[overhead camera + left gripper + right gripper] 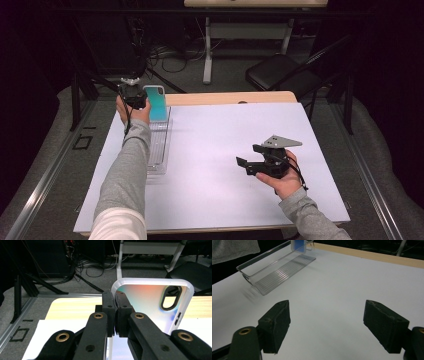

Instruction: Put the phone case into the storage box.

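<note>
The left gripper (141, 101) holds the phone case (156, 103) by its edge above the far end of the clear tray (159, 150), not yet lowered in, while the right gripper (248, 161) waits wide open.

Left gripper (134, 95) jaws pinched together, right gripper (250, 164) jaws spread wide

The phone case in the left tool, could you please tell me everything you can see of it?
The phone case has a whitish translucent rim and a glossy iridescent back, teal shading to pink-orange. It shows an oval camera cutout and side button slots near one end. It looks like plastic and seems empty. The left tool is shut on its edge and holds it upright, long side level, above the far end of the clear tray at the table's left.
</note>
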The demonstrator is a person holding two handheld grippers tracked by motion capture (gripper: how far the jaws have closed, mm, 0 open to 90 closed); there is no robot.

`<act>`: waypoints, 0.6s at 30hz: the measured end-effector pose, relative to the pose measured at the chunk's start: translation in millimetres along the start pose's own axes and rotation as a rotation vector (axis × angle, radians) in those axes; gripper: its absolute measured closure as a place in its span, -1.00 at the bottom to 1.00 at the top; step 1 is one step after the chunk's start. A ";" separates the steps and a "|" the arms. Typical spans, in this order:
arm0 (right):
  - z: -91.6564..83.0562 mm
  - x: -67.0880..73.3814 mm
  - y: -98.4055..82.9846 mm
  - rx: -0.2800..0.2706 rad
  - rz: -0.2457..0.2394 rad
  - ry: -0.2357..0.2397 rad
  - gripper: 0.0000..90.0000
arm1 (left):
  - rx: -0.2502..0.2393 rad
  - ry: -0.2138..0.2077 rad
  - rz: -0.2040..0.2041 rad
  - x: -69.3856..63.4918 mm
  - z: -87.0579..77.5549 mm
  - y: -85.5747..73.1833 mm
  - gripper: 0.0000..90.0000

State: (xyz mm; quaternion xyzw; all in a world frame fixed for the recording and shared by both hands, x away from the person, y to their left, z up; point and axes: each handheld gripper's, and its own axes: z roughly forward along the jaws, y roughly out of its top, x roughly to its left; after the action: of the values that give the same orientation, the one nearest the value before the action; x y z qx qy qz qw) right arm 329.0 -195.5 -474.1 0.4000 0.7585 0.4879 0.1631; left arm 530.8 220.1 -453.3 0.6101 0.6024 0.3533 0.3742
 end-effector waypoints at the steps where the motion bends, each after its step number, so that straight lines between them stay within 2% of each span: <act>1: -0.6 -0.2 -0.1 0.001 0.002 -0.001 -0.53 | 0.002 0.002 0.003 0.1 1.1 -0.8 0.96; 8: -2.9 -3.3 -2.0 0.008 0.008 -0.012 -0.53 | 0.010 0.005 -0.021 2.0 9.5 -8.3 0.96; 18: -2.3 -2.5 -3.3 0.006 0.005 -0.009 -0.53 | 0.025 0.024 -0.017 2.1 14.5 -13.8 0.96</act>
State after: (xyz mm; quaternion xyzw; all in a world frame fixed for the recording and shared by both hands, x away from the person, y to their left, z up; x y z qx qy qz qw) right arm 327.6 -199.5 -476.3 0.4045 0.7584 0.4842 0.1639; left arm 537.2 221.8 -472.3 0.6055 0.6161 0.3499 0.3624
